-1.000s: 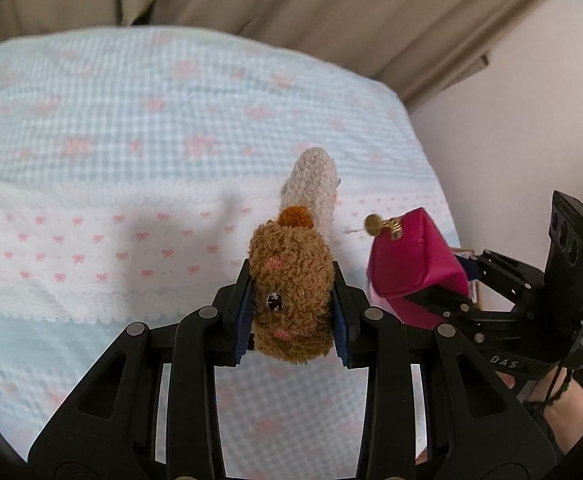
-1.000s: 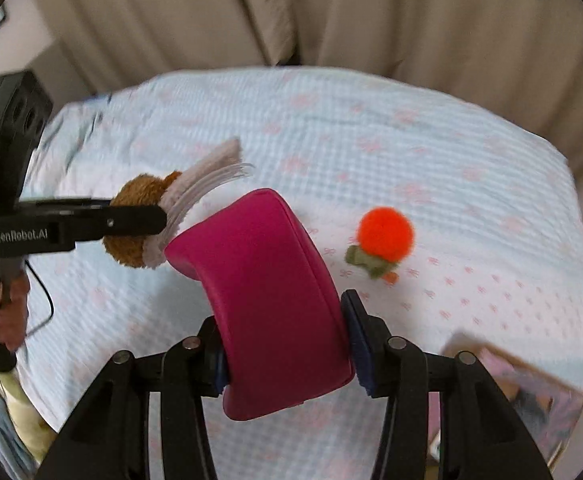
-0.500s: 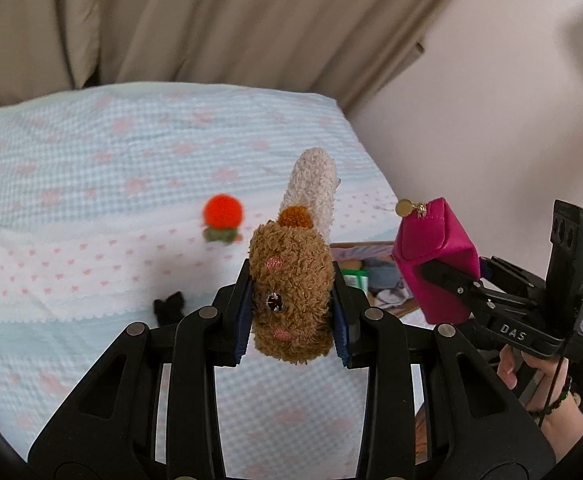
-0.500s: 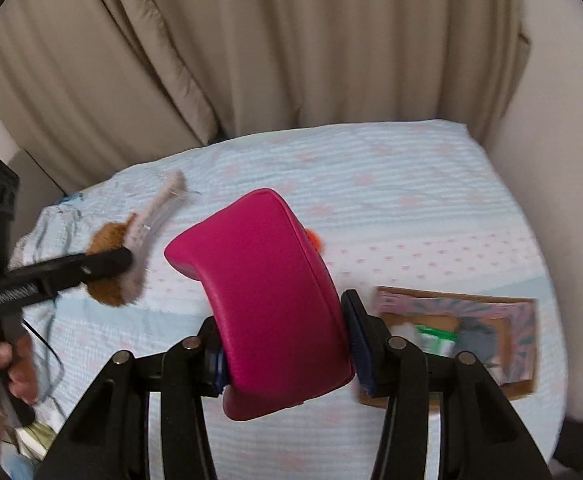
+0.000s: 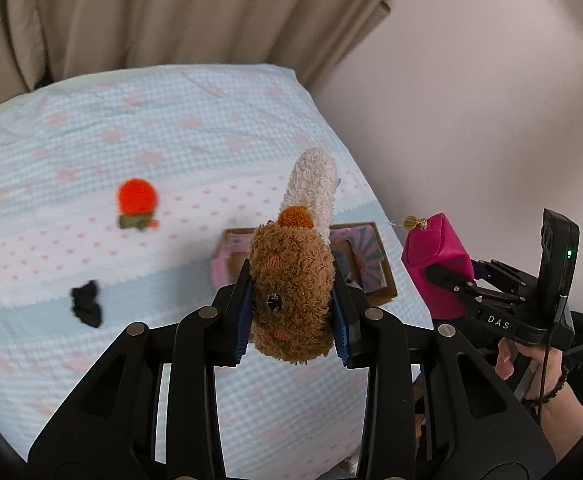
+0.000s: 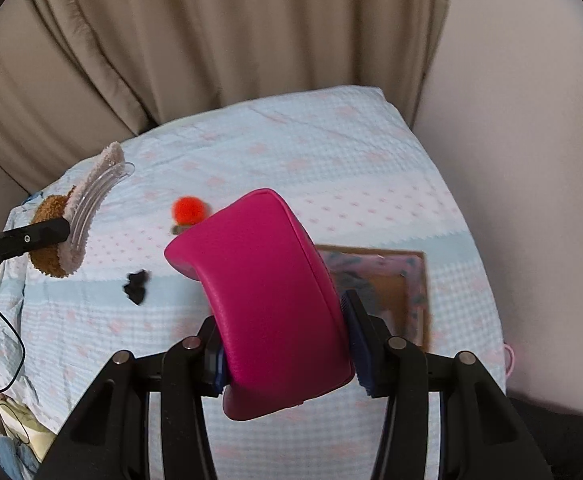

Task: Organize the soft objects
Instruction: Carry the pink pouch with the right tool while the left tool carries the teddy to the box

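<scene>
My left gripper is shut on a brown plush hair clip with a cream fuzzy end, held in the air above the bed; it also shows in the right wrist view. My right gripper is shut on a magenta pouch, seen with its gold clasp in the left wrist view. An open cardboard box with a pink patterned rim lies on the bed near its right edge, below both grippers; it also shows in the right wrist view.
An orange pom-pom toy and a small black item lie on the pale blue and pink bedspread. Beige curtains hang behind the bed. A white wall stands to the right.
Both grippers have risen and pulled back from the bed with their objects. The cardboard box, the pom-pom and the black item have come into view below them.
</scene>
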